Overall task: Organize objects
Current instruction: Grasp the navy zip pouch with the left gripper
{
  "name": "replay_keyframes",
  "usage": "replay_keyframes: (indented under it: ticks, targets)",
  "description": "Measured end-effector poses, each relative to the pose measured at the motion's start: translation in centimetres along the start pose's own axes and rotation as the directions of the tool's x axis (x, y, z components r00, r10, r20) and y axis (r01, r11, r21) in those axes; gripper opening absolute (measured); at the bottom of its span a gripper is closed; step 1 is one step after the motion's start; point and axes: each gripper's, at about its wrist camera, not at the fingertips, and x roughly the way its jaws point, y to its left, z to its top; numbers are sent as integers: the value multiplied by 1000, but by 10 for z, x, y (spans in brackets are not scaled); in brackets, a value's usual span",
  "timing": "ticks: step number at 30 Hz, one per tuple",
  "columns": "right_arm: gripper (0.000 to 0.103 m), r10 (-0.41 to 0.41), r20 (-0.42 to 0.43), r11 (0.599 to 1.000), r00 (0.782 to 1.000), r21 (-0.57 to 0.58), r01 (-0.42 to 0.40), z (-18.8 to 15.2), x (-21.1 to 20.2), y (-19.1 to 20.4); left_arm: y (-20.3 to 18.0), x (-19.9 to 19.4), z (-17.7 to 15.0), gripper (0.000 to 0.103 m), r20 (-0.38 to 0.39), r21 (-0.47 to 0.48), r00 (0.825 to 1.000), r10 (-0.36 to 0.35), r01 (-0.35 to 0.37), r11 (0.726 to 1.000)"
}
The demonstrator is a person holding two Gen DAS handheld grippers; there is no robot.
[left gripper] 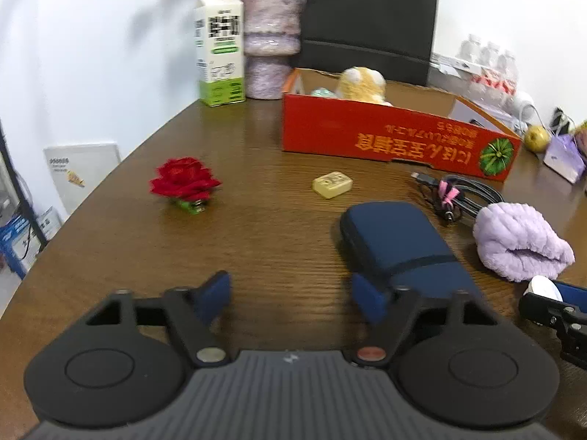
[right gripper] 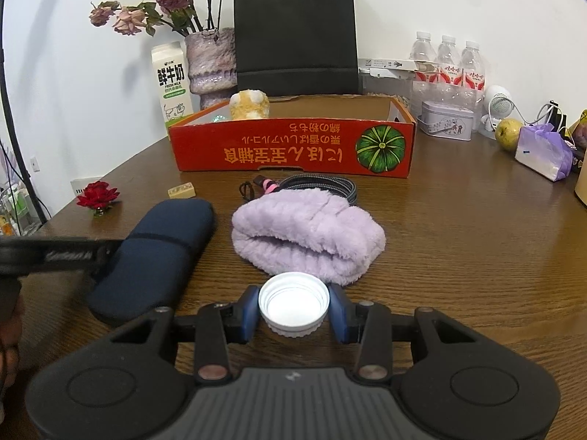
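- Rose (left gripper: 184,180): lies on the counter (left gripper: 256,242), far left, apart from the rest; untouched.
- Tile (left gripper: 332,183): lies flat just before the box (left gripper: 385,135).
- Left gripper (left gripper: 290,299): jaws apart, nothing between them; the right pad is seen over the near end of the case (left gripper: 396,242). It is best centred on the case's narrow width before closing.
- Cable (right gripper: 315,183), cloth (right gripper: 308,234): loose on the counter, in front of the box.
- Right gripper (right gripper: 293,306): jaws clamped on the cap (right gripper: 293,300), held open side up; to be carried level over the cloth and released inside the box.
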Motion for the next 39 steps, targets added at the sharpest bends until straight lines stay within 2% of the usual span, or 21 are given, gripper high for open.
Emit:
replay_keyframes:
  ticks: [2, 4, 9, 15, 16, 17, 18, 23, 26, 39]
  targets:
    - [40, 2, 0, 1000, 1000, 0, -2, 0, 0, 0, 4, -3, 0, 86, 4, -24, 1000, 3, -2, 1000]
    - [40, 3, -1, 1000, 1000, 1, -3, 0, 0, 0, 8, -4, -1, 93, 5, -43, 1000, 7, -6, 999]
    - [40, 6, 0, 1000, 1000, 6, -6, -1, 0, -1, 12, -4, 0, 96, 7, -56, 1000, 1, 0, 998]
    - [58, 46, -6, 999, 999, -3, -46, 0, 1, 0, 15, -5, 0, 99, 4, -67, 1000, -16, 17, 998]
    - [72, 45, -9, 999, 999, -5, -45, 0, 2, 1, 16, -5, 0, 100, 3, -70, 1000, -20, 20, 997]
    - [97, 41, -19, 999, 999, -2, -41, 0, 3, 0, 16, -5, 0, 100, 3, -74, 1000, -24, 24, 997]
    - [103, 32, -37, 999, 999, 8, -31, 1, 6, -1, 17, -5, 0, 101, 2, -77, 1000, -28, 28, 997]
    - [103, 8, -41, 1000, 999, 11, -7, 1, 7, -1, 19, -7, -1, 102, 6, -89, 999, -43, 44, 995]
    - [103, -69, -64, 997, 996, -50, 66, 1, 12, 11, 19, -9, -1, 103, 11, -90, 999, -51, 52, 995]
    - [103, -63, -64, 997, 996, -45, 60, 1, 12, 10, 23, -14, -1, 103, 25, -104, 997, -74, 76, 992]
